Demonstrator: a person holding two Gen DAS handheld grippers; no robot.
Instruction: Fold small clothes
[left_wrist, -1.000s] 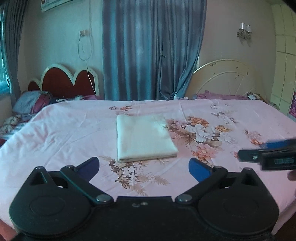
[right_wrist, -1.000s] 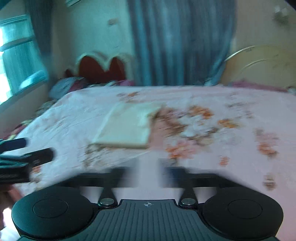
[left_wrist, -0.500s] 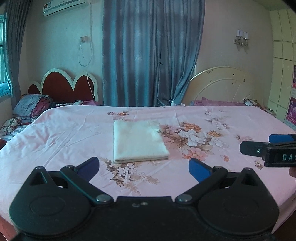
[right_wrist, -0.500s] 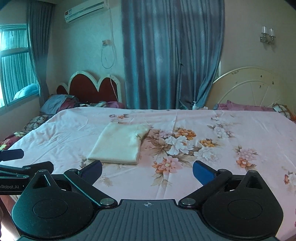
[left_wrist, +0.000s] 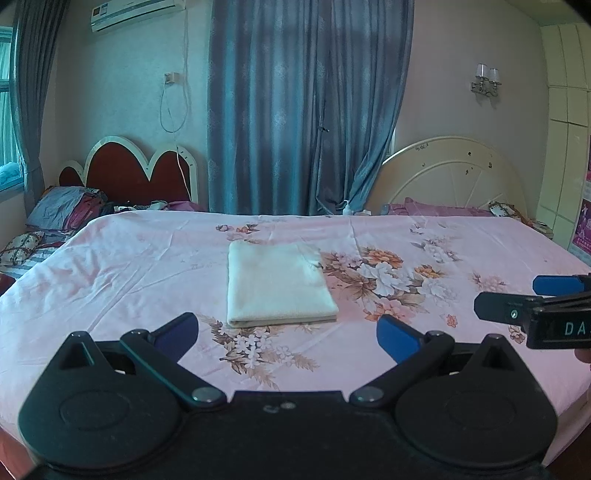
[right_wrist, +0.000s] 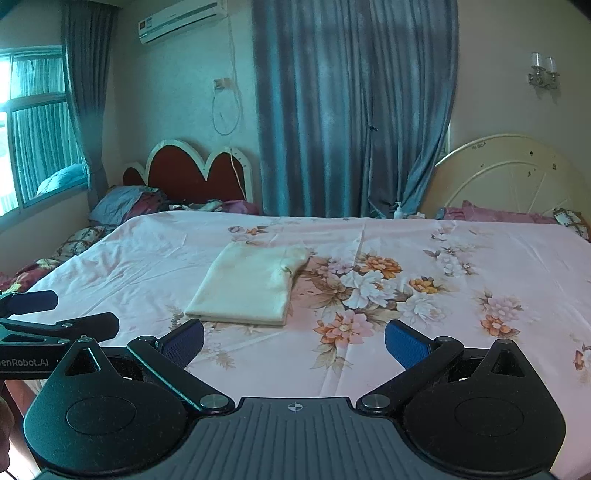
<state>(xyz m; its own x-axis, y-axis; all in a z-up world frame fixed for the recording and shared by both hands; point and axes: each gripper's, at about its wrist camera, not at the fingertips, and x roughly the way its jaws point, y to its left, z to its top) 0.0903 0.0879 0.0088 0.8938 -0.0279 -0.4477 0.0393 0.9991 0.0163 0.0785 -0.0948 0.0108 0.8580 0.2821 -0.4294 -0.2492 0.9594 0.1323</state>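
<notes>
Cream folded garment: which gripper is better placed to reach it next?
Left, marginally. The cream folded garment lies straight ahead between the left gripper jaws; from the right gripper it sits off to the left. Both are open and clear of it.

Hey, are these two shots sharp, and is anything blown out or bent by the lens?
Left wrist view: sharp, bluish cast, the folded cream cloth crisp; the wardrobe bows at the fisheye edge. Right wrist view: also sharp; the window glares white at its left edge.

Open bedsheet (left_wrist: 129, 280) all around the folded cloth (left_wrist: 279, 284) — nothing blocks either gripper.
</notes>
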